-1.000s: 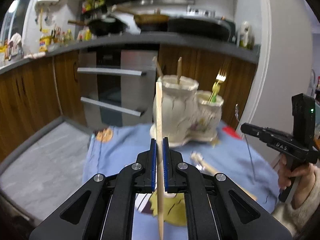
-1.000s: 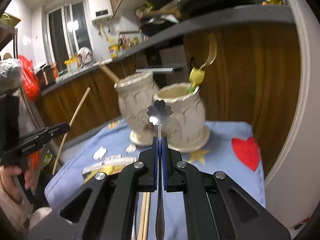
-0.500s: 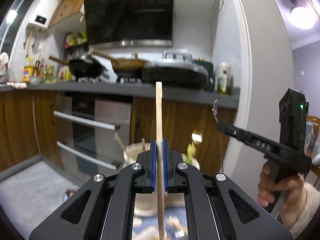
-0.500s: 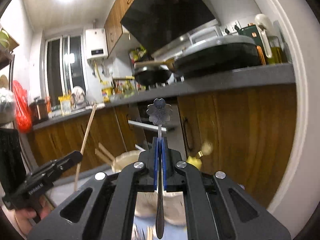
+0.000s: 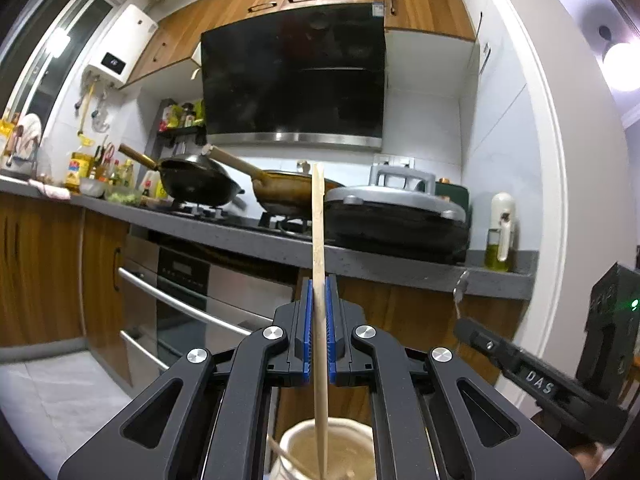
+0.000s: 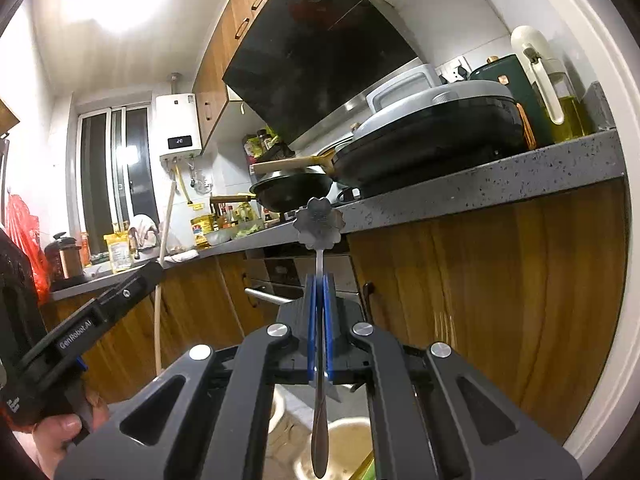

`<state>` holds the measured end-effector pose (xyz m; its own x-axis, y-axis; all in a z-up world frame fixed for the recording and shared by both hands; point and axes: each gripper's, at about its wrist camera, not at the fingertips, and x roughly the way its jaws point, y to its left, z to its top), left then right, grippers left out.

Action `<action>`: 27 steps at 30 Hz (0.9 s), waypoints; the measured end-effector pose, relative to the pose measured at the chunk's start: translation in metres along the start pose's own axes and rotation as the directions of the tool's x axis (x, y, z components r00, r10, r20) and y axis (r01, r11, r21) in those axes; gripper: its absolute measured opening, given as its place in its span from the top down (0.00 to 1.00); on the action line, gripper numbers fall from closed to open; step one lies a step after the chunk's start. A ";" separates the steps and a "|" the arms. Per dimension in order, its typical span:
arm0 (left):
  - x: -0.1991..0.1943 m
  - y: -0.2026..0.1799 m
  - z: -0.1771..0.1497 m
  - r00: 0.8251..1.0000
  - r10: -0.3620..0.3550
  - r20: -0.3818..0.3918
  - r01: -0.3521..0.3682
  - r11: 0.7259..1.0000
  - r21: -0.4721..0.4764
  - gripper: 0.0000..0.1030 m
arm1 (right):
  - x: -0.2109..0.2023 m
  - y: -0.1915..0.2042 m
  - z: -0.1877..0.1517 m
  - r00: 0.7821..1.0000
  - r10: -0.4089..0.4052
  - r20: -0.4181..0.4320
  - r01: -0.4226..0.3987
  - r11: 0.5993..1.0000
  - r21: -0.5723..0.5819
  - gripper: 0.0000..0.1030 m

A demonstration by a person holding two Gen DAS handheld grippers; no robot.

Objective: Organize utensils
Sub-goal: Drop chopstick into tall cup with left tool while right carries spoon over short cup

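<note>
Lift complete: I raised both hand-held grippers, left (image 5: 319,330) clamping the chopstick (image 5: 319,240), right (image 6: 319,330) clamping the spoon (image 6: 319,224), now poised above the holders (image 5: 326,450).

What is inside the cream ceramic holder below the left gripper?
The cream ceramic holder shows another wooden stick leaning inside. The lower end of the wooden chopstick clamped in the left gripper hangs at its mouth. The holder's bottom lies outside the frame.
</note>
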<state>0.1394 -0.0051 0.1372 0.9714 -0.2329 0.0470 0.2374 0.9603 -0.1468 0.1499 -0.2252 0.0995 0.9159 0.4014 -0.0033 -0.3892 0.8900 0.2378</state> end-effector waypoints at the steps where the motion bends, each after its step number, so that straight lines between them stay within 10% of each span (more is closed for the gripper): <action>1: 0.005 0.000 -0.002 1.000 0.002 -0.006 -0.002 1.000 0.005 0.94 | 0.004 0.002 -0.001 1.000 -0.006 -0.003 0.006 1.000 -0.006 0.97; 27: 0.011 0.005 -0.022 0.998 -0.050 -0.050 0.051 0.998 0.026 0.93 | 0.034 -0.007 -0.030 0.992 0.012 -0.128 -0.017 0.999 -0.033 0.97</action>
<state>0.1512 -0.0063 0.1157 0.9577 -0.2879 0.0047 0.2864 0.9508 -0.1184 0.1813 -0.2112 0.0687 0.8909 0.4367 -0.1248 -0.4073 0.8898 0.2059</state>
